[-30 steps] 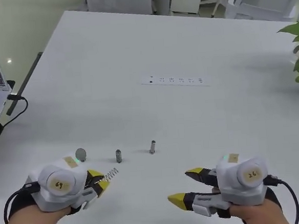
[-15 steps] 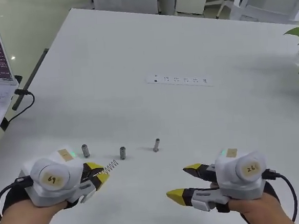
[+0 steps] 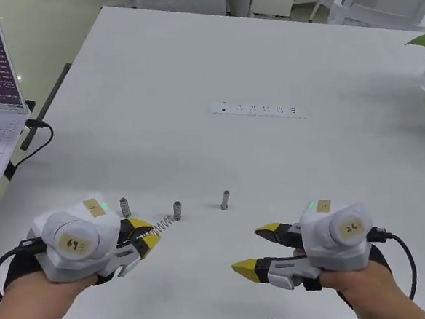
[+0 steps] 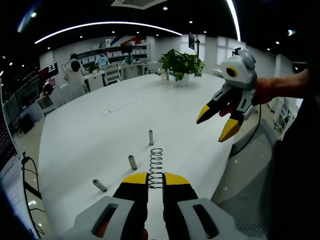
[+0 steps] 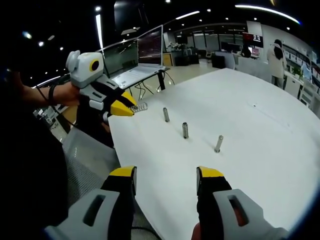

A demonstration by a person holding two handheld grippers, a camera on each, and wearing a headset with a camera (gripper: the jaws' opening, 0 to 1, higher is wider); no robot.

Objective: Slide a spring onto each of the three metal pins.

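Three pins (image 3: 177, 210) on white table (image 3: 271, 163), left tongs (image 3: 149, 232) pinching a spring (image 3: 164, 223) (right tongs (image 3: 248, 249) spread)

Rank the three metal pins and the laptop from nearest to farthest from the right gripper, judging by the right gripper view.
From the right gripper:
1. Right pin, just ahead, toward the view's right.
2. Middle pin, next along the row.
3. Left pin, row's far end, near the held spring.
4. Laptop, far behind the row.
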